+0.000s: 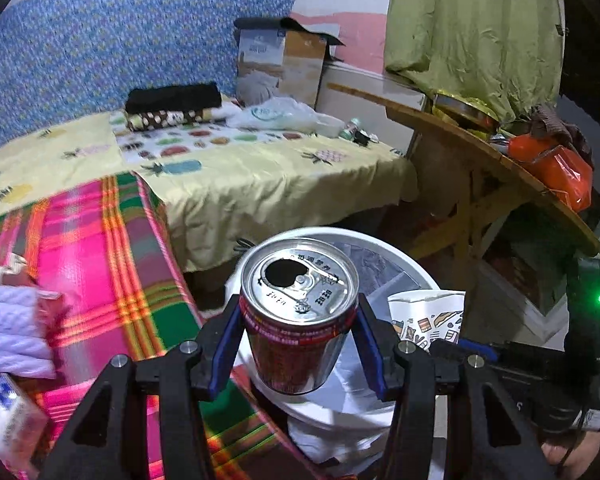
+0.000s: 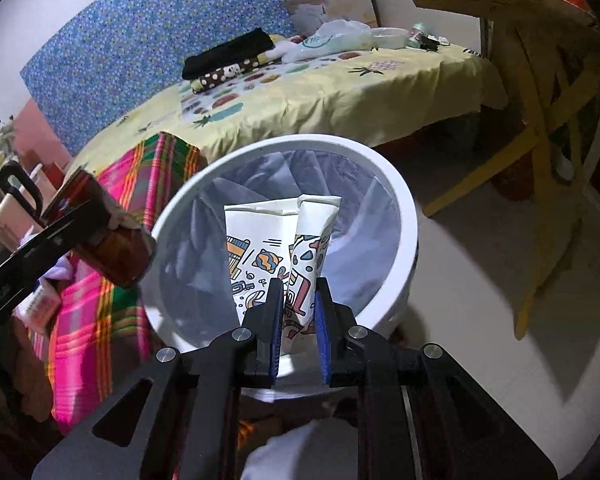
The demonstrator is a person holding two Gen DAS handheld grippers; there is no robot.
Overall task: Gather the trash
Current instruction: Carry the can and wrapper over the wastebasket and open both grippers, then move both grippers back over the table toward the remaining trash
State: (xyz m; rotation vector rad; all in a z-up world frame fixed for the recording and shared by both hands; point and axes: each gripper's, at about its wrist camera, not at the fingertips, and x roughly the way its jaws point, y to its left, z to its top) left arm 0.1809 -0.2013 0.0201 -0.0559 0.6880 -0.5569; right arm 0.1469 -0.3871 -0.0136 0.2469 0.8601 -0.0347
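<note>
The left gripper [image 1: 298, 344] clamps an opened red aluminium drink can [image 1: 298, 312] beside the rim of the white round lined bin [image 2: 404, 200], while the right gripper [image 2: 298, 320] pinches a white illustrated paper bag [image 2: 276, 248] directly above the bin's mouth, apparently for dropping.

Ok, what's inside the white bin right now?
The white bin holds a grey liner bag; the right gripper holds a printed paper bag over the opening, hiding the bottom.
</note>
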